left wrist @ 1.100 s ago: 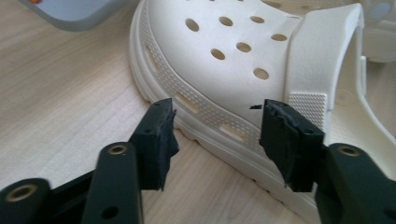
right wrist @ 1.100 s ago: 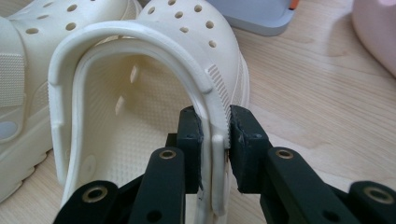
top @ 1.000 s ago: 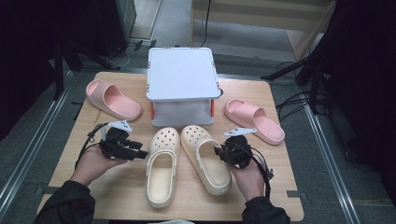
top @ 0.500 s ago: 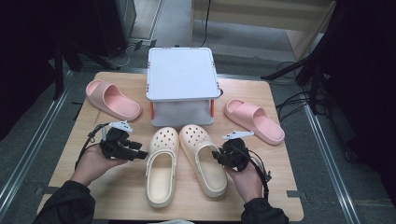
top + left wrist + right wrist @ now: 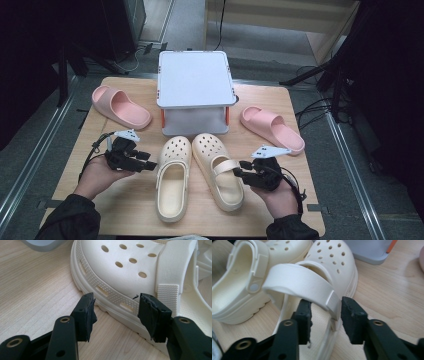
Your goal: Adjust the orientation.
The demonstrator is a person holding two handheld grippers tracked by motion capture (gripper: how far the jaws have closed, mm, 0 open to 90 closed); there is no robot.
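Note:
Two cream clogs lie side by side at the table's middle, toes pointing away from me. My left gripper [image 5: 150,165] [image 5: 115,312] rests open at the left clog's [image 5: 172,175] [image 5: 125,270] outer side, its pads astride the ridged sole edge without pinching it. My right gripper [image 5: 240,170] [image 5: 325,312] sits at the right clog's [image 5: 217,165] [image 5: 332,260] outer side. Its jaws have just been opening. The end of the heel strap [image 5: 297,282] and the side wall stand between the pads, and a gap shows at the right-hand pad.
A white-topped grey box [image 5: 195,80] with orange posts stands just behind the clogs' toes. One pink slide [image 5: 120,106] lies at the far left, another pink slide [image 5: 272,127] at the right. The wooden table [image 5: 125,210] has bare room at its near corners.
My right gripper has drawn a little to the right and toward me, and its jaws have widened off the right clog's side. The left gripper has stayed where it was.

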